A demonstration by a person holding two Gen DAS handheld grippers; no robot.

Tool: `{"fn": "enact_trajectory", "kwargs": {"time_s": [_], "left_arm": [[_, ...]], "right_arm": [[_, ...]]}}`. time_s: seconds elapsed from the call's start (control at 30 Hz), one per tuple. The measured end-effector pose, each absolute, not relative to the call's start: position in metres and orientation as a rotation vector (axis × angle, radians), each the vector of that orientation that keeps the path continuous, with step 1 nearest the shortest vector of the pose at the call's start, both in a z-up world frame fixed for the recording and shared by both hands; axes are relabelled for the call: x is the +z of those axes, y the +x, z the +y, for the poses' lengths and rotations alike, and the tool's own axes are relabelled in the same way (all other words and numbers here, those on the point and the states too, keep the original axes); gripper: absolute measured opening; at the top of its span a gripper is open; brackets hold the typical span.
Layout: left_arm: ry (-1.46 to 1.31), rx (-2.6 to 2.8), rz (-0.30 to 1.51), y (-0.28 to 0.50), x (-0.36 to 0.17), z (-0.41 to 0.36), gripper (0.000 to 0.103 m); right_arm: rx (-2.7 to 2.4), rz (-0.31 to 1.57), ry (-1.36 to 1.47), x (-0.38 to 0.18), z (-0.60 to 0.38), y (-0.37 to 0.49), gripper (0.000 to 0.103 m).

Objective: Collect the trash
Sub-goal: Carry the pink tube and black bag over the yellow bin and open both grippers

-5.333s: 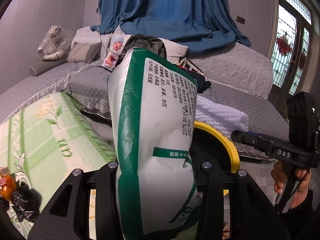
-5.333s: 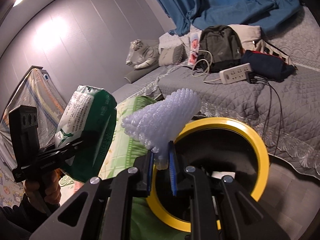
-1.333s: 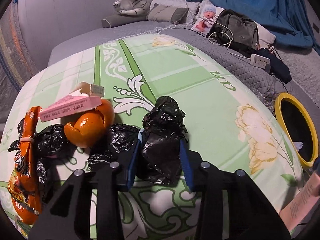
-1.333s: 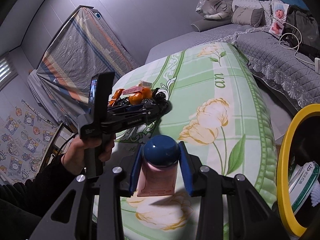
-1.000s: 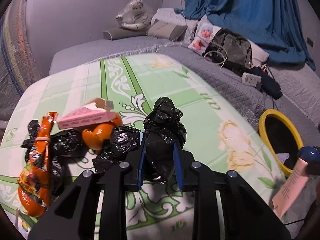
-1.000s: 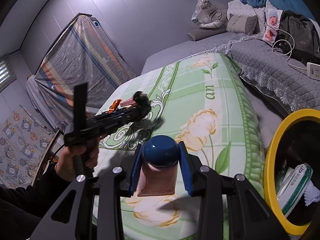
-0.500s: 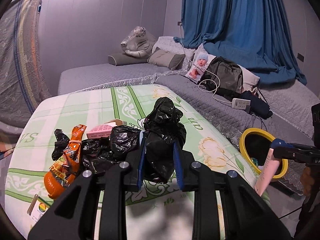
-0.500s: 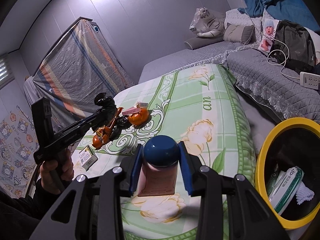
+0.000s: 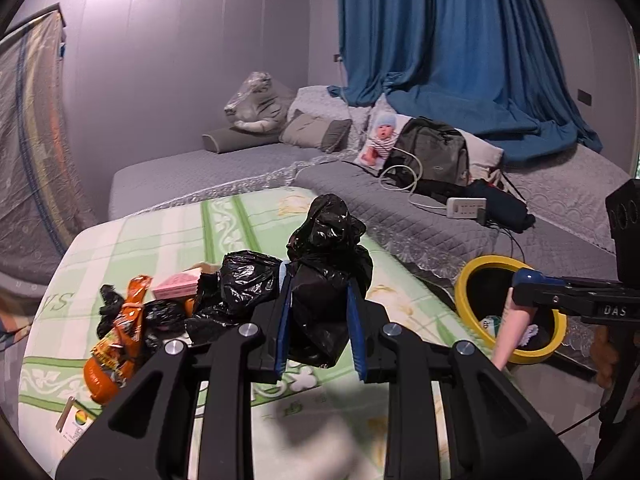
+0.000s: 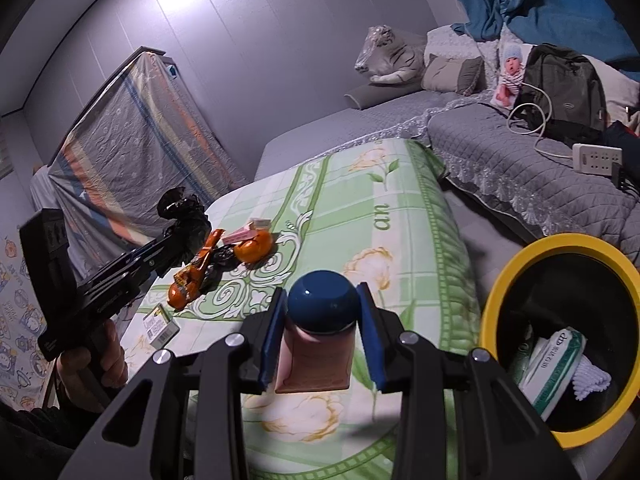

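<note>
My left gripper [image 9: 320, 320] is shut on a crumpled black plastic bag [image 9: 326, 264], lifted clear of the green flowered table [image 9: 160, 236]. In the right wrist view that same bag [image 10: 184, 216] hangs at the far left above the trash pile. My right gripper [image 10: 322, 340] is shut on a pink tube with a dark blue cap [image 10: 322, 308], held over the table's near edge. The yellow-rimmed black bin [image 10: 492, 320] stands on the floor to the right and holds a green-and-white packet [image 10: 556, 364] and white netting. From the left wrist view the bin [image 9: 468, 280] sits behind the tube [image 9: 514, 324].
On the table lie an orange snack wrapper [image 9: 116, 340], more black bags [image 9: 240, 280], a pink box [image 9: 176, 285], orange peel [image 10: 252, 250] and a small card [image 10: 160, 326]. Grey sofas with a backpack [image 9: 432, 156], power strip [image 9: 466, 208] and pillows run behind.
My left gripper closed on the black bag and lifted it up and away from the pile. The right gripper rose slightly with the tube, bringing more of the bin into view.
</note>
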State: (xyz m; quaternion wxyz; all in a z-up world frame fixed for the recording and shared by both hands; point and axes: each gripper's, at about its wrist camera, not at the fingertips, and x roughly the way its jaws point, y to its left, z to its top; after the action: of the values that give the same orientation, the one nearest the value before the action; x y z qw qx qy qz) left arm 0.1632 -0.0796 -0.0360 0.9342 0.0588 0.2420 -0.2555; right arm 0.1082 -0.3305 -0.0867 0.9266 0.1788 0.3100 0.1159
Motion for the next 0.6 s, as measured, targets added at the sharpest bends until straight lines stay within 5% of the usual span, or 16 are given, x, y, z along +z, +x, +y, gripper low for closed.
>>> {"fn": "enact_trajectory", "kwargs": {"time_s": [0.6], "left_arm": [[0.213, -0.711, 0.492, 0.172, -0.037, -0.201, 0.024]], "right_arm": [[0.004, 0.604, 0.430, -0.102, -0.427, 0.097, 0.033]]}}
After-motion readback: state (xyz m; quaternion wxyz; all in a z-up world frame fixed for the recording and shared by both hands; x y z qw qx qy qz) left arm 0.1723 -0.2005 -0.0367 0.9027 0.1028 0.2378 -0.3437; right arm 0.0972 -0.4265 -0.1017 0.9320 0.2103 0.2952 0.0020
